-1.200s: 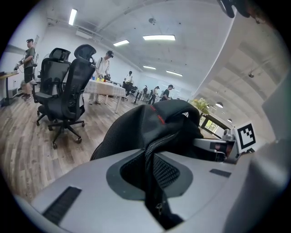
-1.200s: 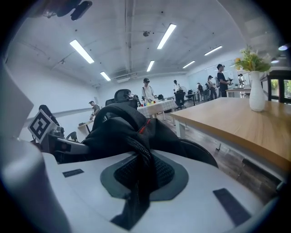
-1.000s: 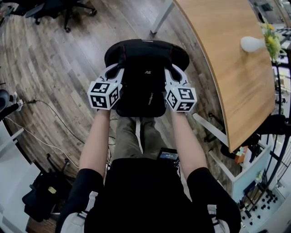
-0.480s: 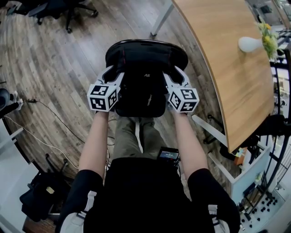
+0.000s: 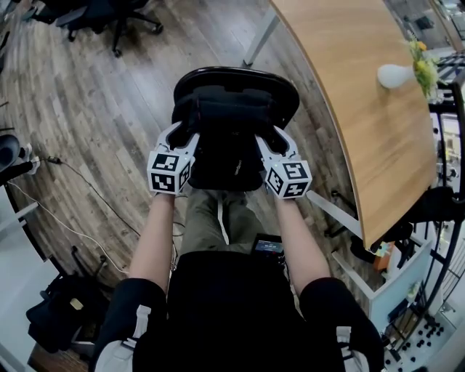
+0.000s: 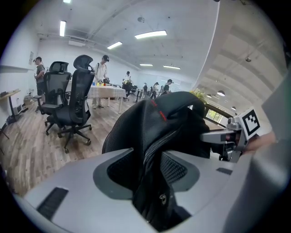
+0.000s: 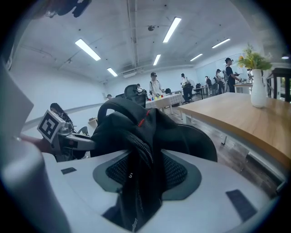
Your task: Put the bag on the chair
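Observation:
A black backpack [image 5: 225, 138] with red trim lies on the round black seat of a chair [image 5: 236, 73] in front of me. My left gripper [image 5: 182, 125] is at the bag's left side and my right gripper [image 5: 271, 125] at its right side. Both pairs of jaws have just been opening. In the left gripper view the bag [image 6: 168, 123] has a zipped edge hanging loose between the spread jaws of the left gripper [image 6: 148, 175]. In the right gripper view a fold of the bag [image 7: 132, 132] likewise hangs between the right gripper's [image 7: 145, 175] parted jaws.
A long wooden table [image 5: 363, 87] with a white vase of flowers [image 5: 398, 71] runs along the right. Office chairs [image 5: 109, 14] stand at the far left, cables [image 5: 73, 182] cross the wooden floor, and a dark bag [image 5: 62, 312] lies near my left foot. People stand in the distance.
Both grippers have opened off the bag's sides and drawn back a little toward me. The bag has stayed on the chair seat.

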Motion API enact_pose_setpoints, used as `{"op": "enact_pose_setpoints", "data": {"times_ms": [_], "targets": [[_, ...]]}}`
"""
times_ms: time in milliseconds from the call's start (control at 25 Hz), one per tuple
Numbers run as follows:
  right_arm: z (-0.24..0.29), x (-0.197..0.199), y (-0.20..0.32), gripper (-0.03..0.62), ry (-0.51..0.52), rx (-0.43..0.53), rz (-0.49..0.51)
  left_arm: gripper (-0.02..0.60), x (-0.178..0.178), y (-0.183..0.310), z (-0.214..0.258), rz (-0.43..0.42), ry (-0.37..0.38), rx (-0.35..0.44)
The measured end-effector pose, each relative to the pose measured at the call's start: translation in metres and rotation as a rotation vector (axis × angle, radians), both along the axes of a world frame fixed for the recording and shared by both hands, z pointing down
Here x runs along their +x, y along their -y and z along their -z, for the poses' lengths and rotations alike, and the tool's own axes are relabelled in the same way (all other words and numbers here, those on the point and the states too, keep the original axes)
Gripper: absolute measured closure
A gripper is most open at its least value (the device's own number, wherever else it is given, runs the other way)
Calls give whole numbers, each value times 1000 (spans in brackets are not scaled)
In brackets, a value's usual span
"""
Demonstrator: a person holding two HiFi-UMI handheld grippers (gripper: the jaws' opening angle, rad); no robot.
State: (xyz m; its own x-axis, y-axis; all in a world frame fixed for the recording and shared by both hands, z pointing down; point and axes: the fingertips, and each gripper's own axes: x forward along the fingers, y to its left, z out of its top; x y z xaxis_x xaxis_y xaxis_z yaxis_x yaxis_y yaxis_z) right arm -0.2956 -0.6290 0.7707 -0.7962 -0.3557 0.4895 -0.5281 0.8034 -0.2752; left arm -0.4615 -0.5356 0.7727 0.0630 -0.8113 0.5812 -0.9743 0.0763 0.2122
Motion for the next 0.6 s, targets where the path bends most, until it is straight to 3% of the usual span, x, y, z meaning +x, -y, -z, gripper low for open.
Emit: {"op": "enact_pose_setpoints", "data": {"times_ms": [280, 400, 480, 600], "targets": [[14, 20, -15, 401, 12, 9, -23, 417, 3, -24, 13, 39, 21, 6], [32, 35, -18, 416, 35, 35, -36, 419, 8, -37, 29, 84, 11, 43], [52, 44, -22, 452, 64, 70, -30, 424, 16, -43, 50, 102, 18, 93], [91, 56, -32, 546, 133, 127, -5, 481, 27, -52, 90, 122, 42, 176]]}}
